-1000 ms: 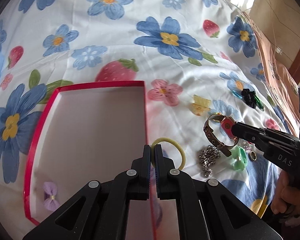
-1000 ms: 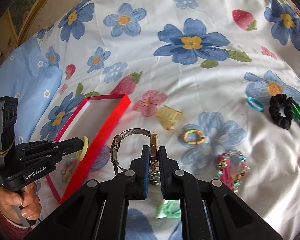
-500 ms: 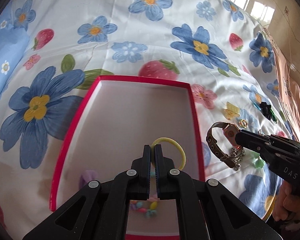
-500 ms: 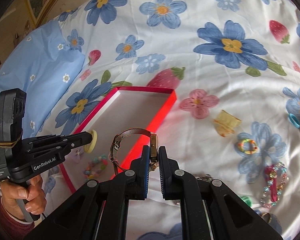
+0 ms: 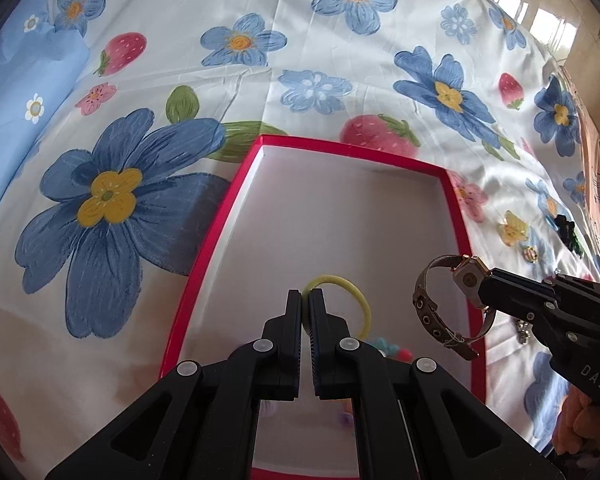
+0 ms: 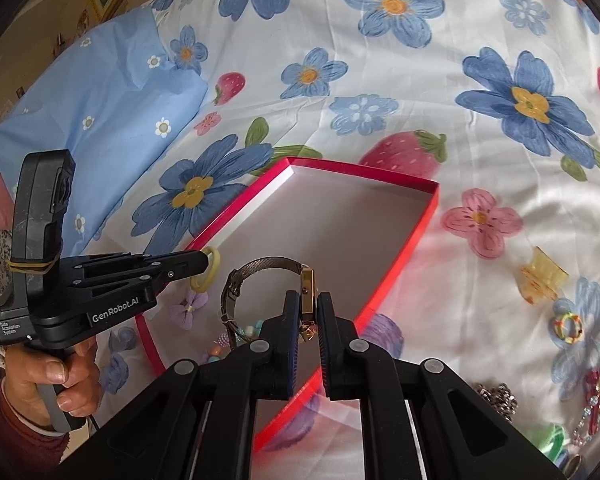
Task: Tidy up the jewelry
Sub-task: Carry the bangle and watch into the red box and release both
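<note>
A shallow red-rimmed box with a white floor lies on the flowered bedsheet. My left gripper is shut on a yellow hair tie and hangs over the box's near part. My right gripper is shut on a wristwatch with a gold case and brown strap, held above the box's right rim. A purple bow and a bead bracelet lie in the box, partly hidden by the fingers.
To the right of the box on the sheet lie a yellow hair clip, a multicoloured ring, a beaded piece, a metal chain and a black scrunchie. A blue pillow sits at the left. A hand grips the left tool.
Both grippers have travelled left across the bed from the jewelry pile to over the box, still holding the hair tie and the watch. More of the box now shows.
</note>
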Tool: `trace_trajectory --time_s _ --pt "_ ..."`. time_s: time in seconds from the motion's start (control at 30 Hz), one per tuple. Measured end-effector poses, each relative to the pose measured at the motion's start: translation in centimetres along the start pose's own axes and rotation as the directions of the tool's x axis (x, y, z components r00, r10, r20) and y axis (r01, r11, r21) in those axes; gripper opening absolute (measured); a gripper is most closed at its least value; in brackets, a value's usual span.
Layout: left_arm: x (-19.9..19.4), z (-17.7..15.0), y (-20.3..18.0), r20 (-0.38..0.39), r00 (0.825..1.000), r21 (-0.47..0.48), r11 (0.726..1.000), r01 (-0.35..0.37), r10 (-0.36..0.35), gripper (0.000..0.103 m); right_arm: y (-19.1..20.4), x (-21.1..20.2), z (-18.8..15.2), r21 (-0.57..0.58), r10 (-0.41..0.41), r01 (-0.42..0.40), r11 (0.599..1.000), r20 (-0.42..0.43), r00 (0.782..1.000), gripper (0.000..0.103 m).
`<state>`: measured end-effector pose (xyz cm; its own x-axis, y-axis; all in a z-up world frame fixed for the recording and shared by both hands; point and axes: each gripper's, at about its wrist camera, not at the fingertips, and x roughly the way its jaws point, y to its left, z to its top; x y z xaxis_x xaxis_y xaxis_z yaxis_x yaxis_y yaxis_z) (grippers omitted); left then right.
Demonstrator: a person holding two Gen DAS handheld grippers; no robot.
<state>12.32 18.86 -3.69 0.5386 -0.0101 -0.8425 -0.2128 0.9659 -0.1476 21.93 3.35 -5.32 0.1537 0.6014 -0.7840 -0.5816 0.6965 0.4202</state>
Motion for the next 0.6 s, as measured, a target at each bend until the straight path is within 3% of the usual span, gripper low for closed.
trace_trajectory --time_s 0.6 --pt "7.4 2.7 1.2 -0.081 0.995 -0.01 0.998 -0.061 0.06 0.003 -0.3 5.9 2.0 -0.088 -0.083 0.075 0.993 -0.092 0.992 0.008"
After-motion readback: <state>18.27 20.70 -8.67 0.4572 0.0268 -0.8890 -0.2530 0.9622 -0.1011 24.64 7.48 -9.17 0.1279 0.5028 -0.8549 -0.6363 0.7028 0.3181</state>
